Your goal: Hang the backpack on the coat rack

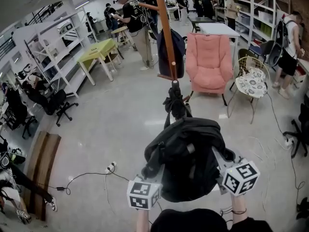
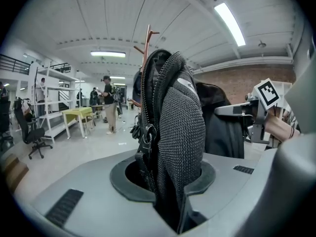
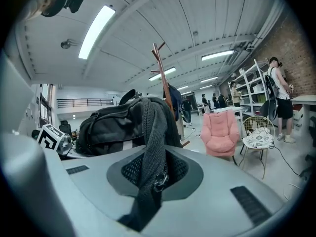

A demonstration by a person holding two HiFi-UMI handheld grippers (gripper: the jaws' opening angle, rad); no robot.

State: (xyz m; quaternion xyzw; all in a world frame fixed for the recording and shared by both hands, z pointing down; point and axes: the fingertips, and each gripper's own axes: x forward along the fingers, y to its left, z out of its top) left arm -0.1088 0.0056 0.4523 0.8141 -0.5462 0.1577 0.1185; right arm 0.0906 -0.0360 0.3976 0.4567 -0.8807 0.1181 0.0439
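A black backpack (image 1: 190,153) hangs in the air between my two grippers, in front of me. My left gripper (image 1: 150,179) is shut on a padded mesh shoulder strap (image 2: 178,132) beside a zipper. My right gripper (image 3: 152,181) is shut on the other grey mesh strap (image 3: 150,137), with the backpack's body (image 3: 108,125) to its left. The brown wooden coat rack (image 1: 165,28) stands straight ahead, a short way beyond the backpack. A dark blue bag (image 1: 177,52) hangs on its pole. The rack's upper pegs (image 3: 159,63) show above the backpack.
A pink armchair (image 1: 208,62) and a wire chair with a patterned cushion (image 1: 252,81) stand right of the rack. A yellow-green table (image 1: 99,52) and white shelves are at the left. Several people stand at the back. Cables and a power strip (image 1: 111,168) lie on the floor.
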